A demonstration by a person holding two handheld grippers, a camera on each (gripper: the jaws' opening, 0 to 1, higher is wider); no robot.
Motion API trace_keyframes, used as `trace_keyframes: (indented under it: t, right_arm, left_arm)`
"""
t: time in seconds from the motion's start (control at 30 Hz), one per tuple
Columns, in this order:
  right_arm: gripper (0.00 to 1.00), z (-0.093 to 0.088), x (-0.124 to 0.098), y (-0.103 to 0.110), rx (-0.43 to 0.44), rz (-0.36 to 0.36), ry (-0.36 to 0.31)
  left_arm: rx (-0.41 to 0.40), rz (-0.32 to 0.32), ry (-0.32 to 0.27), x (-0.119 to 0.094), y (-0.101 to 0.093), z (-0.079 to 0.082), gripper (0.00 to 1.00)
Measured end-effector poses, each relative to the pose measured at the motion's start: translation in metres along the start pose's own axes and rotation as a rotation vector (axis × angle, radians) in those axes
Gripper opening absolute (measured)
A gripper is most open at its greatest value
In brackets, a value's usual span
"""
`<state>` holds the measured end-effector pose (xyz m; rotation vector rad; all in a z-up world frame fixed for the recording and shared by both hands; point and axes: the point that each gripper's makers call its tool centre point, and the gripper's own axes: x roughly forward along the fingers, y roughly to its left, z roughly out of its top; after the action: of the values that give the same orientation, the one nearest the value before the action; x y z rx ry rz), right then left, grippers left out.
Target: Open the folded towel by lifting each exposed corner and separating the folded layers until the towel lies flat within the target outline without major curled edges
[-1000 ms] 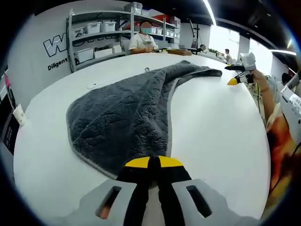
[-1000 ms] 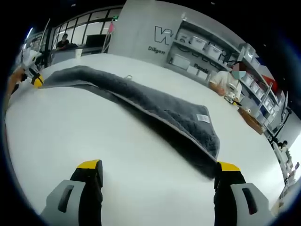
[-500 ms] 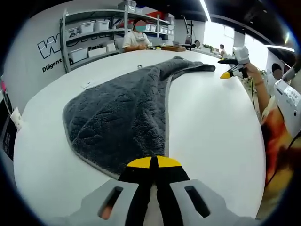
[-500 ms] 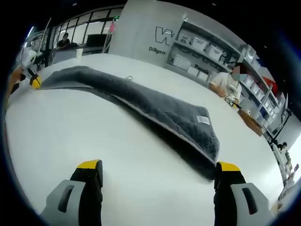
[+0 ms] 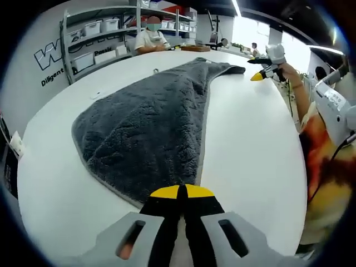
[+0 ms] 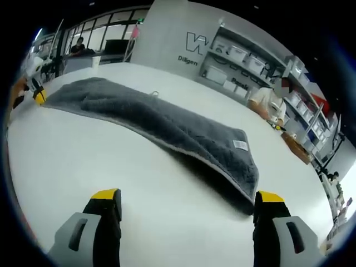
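Lab or workshop: bin-stocked shelving [image 5: 97, 41] (wall lettering [image 6: 196, 44]), white table [image 5: 256, 139].

the towel [image 5: 150, 117] is showing dark charcoal grey with a fluffy, mottled pile and a thin pale grey hem running along its edge; in the right gripper view a small white label [image 6: 240, 145] is sitting at its right end. the table [image 5: 250, 156] is looking plain glossy white. the left gripper [image 5: 181, 193], at the bottom centre of the left gripper view, is showing yellow tips over black jaws and a light grey body. the right gripper [image 6: 186, 201] is wearing the same yellow, black and grey. at upper left, the wall [image 5: 33, 39] is showing white with dark lettering.
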<state>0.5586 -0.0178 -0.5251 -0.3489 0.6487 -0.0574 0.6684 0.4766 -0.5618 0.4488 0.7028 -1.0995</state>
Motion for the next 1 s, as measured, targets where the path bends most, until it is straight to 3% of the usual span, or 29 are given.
trace_keyframes:
  t: [0.3,0.53,0.7,0.83,1.0]
  right_arm:
    - [0.99,0.001,-0.003,0.001,-0.008,-0.002,0.000]
    - [0.99,-0.001,-0.003,0.003,-0.013,0.002,0.004]
    - [0.99,-0.001,-0.002,0.004,-0.014,0.006,0.004]
    - [0.99,0.000,-0.001,0.006,-0.019,0.009,0.005]
    - [0.99,0.003,0.002,0.010,-0.031,0.022,0.000]
  left_arm:
    - [0.035,-0.006,0.047,-0.008,0.000,-0.008,0.01]
    - [0.038,-0.017,0.047,-0.010,-0.001,-0.011,0.02]
    - [0.081,-0.014,0.011,-0.011,-0.004,-0.008,0.07]
    - [0.076,-0.023,-0.028,-0.016,-0.005,-0.002,0.20]
    - [0.027,-0.056,-0.177,-0.025,-0.011,0.024,0.29]
